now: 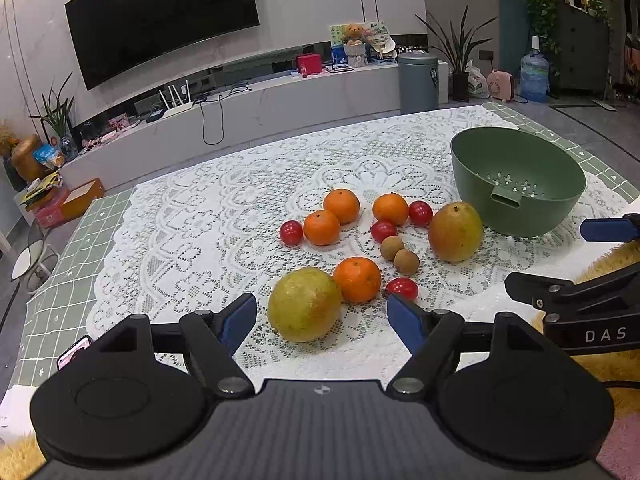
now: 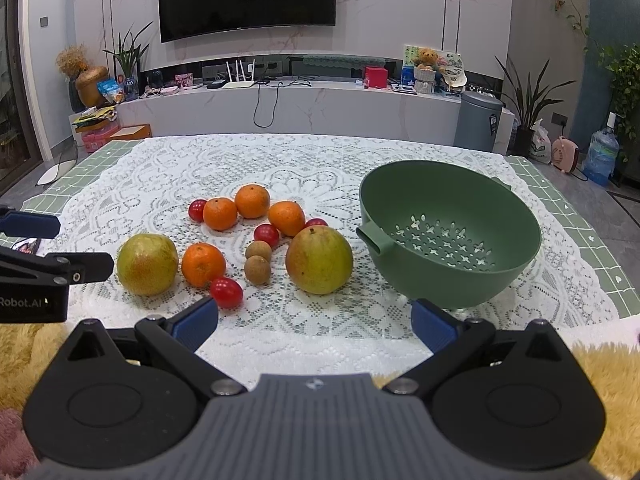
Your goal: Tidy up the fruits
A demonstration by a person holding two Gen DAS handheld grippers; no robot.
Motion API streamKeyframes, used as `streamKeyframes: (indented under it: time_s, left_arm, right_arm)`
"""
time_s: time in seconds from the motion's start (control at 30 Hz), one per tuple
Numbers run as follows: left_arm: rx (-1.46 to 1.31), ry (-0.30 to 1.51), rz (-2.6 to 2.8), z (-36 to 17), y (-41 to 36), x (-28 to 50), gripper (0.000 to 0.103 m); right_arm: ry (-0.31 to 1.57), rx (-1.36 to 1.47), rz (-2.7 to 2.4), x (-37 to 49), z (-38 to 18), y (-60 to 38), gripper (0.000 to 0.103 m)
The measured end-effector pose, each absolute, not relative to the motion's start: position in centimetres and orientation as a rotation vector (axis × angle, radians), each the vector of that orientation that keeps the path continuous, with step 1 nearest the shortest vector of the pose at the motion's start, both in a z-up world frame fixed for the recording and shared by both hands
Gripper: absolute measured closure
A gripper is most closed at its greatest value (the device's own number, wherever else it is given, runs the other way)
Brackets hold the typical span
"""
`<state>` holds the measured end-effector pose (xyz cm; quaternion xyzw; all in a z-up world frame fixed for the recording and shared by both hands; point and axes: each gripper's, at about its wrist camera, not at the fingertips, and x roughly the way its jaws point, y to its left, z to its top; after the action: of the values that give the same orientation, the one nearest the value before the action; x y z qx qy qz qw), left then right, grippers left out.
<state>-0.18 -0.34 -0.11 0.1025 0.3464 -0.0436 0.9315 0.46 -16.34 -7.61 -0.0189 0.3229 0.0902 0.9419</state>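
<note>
My left gripper (image 1: pixel 321 316) frames the pear (image 1: pixel 304 305) at lower centre, fingers wide and empty; right gripper (image 2: pixel 315 322) likewise, colander (image 2: pixel 450 236) waiting centre-right.

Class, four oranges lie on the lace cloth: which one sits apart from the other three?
The orange between the left pear and the front tomato; the others cluster farther back.
</note>
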Motion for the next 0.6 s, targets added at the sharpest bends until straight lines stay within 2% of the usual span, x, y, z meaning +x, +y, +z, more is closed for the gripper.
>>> streamKeyframes:
  time_s: [0.6]
  left_arm:
    - [0.204, 0.72, -0.093, -0.21, -0.32, -0.23, 0.016]
  right_arm:
    - [0.675, -0.055, 0.176, 0.77, -7.5, -16.02, 0.004]
